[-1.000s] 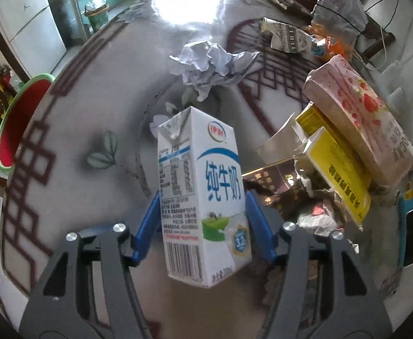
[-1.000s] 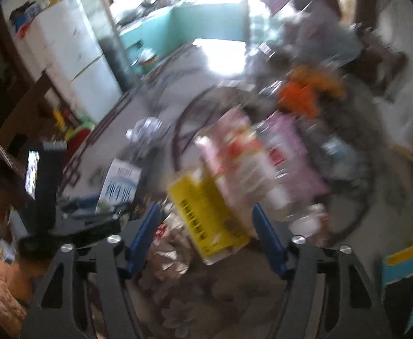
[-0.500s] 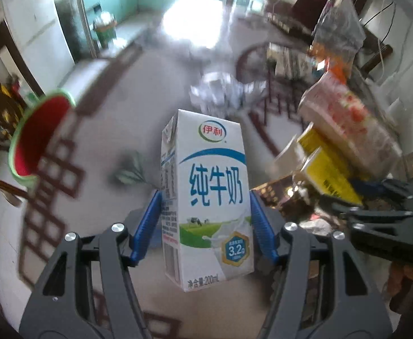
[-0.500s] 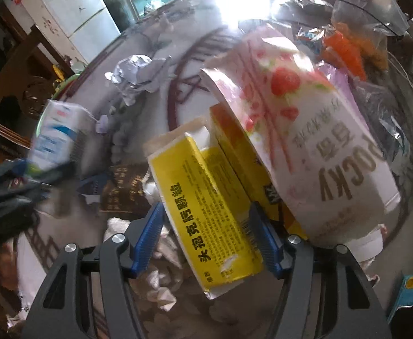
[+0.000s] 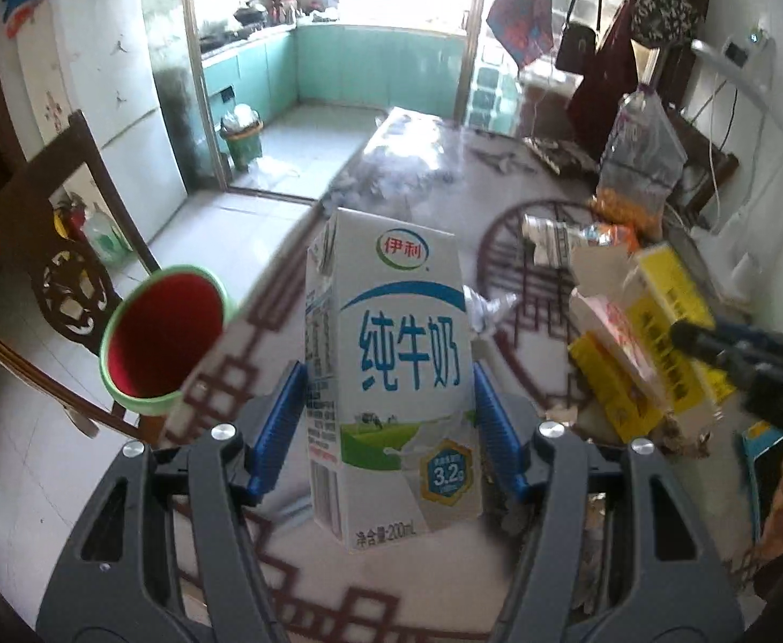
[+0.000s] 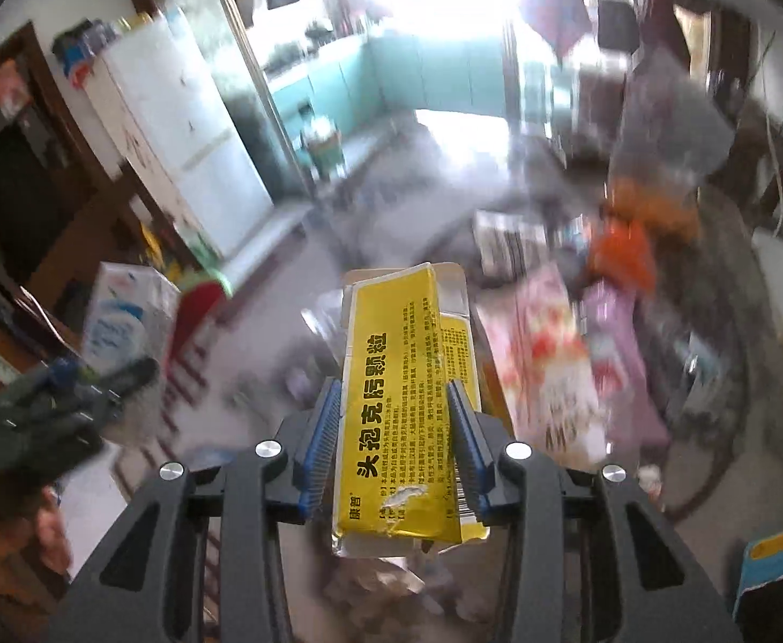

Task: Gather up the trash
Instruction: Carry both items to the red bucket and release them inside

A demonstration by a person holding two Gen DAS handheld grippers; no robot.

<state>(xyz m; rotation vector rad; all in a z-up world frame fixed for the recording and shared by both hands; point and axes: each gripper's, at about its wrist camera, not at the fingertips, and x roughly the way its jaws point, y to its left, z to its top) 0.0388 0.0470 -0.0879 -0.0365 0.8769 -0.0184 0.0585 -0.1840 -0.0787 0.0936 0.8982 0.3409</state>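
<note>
My left gripper (image 5: 386, 428) is shut on a white and blue milk carton (image 5: 391, 375) and holds it upright above the table. My right gripper (image 6: 394, 445) is shut on a flattened yellow medicine box (image 6: 402, 412), lifted off the pile. In the left wrist view the right gripper (image 5: 750, 359) comes in from the right at the trash pile with the yellow box (image 5: 664, 300). In the right wrist view the left gripper (image 6: 69, 391) and the milk carton (image 6: 118, 316) show at the left, blurred.
A red bin with a green rim (image 5: 161, 337) stands at the table's left edge, beside a dark wooden chair (image 5: 64, 246). A pink strawberry snack box (image 6: 546, 369), more yellow boxes (image 5: 605, 386), crumpled paper and bags (image 5: 638, 161) lie on the patterned table (image 5: 525, 268).
My left gripper has risen and tilted up with the milk carton. My right gripper has shut on the yellow box and lifted it from the pile.
</note>
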